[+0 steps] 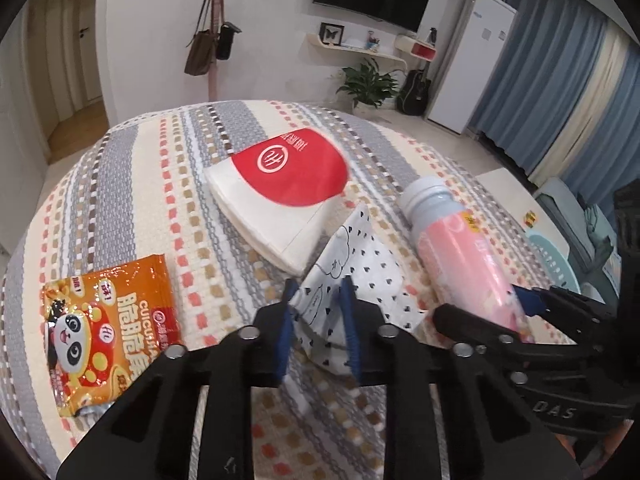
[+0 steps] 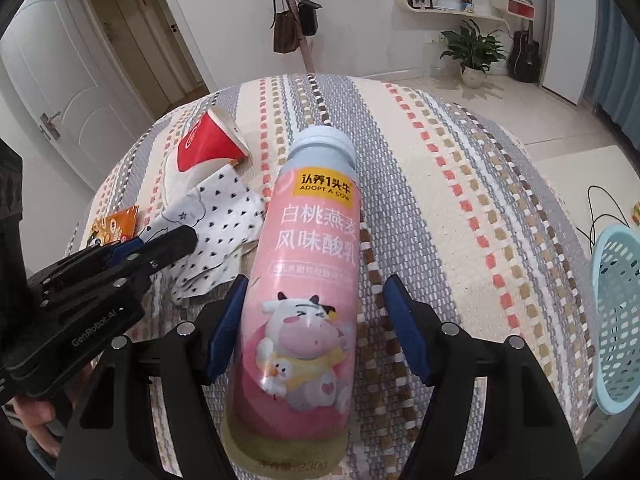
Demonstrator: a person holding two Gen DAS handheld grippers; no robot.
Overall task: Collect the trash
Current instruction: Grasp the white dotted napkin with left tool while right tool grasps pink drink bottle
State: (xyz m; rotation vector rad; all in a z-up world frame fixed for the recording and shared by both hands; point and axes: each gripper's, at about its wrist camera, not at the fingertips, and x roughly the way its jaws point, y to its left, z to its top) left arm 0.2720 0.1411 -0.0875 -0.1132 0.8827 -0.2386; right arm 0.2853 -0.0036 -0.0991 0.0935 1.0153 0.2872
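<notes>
Closest in the left wrist view, the left claw (image 1: pixel 318 296) pinches a fold of the white wrapper with black hearts (image 1: pixel 356 276), its blue pads pressed against the paper on both sides. The wrapper lies crumpled on the striped woven cloth (image 1: pixel 160 184) that covers the counter.

In the right wrist view, the right claw (image 2: pixel 316 300) stands open around the pink yogurt bottle (image 2: pixel 308 280), which lies on its side with its pale cap pointing away. The left pad is touching or nearly touching the bottle's side, while the right pad stands clear of it with a gap showing.

To the left of the left claw, an orange snack packet (image 1: pixel 104 332) lies flat on the cloth. Just beyond the wrapper sits a red and white flattened paper cup (image 1: pixel 288 196), its edge meeting the wrapper. The bottle lies just to the right of both.

At the right edge of the right wrist view, a light blue plastic basket (image 2: pixel 620 320) stands beside the counter, lower than its top.
</notes>
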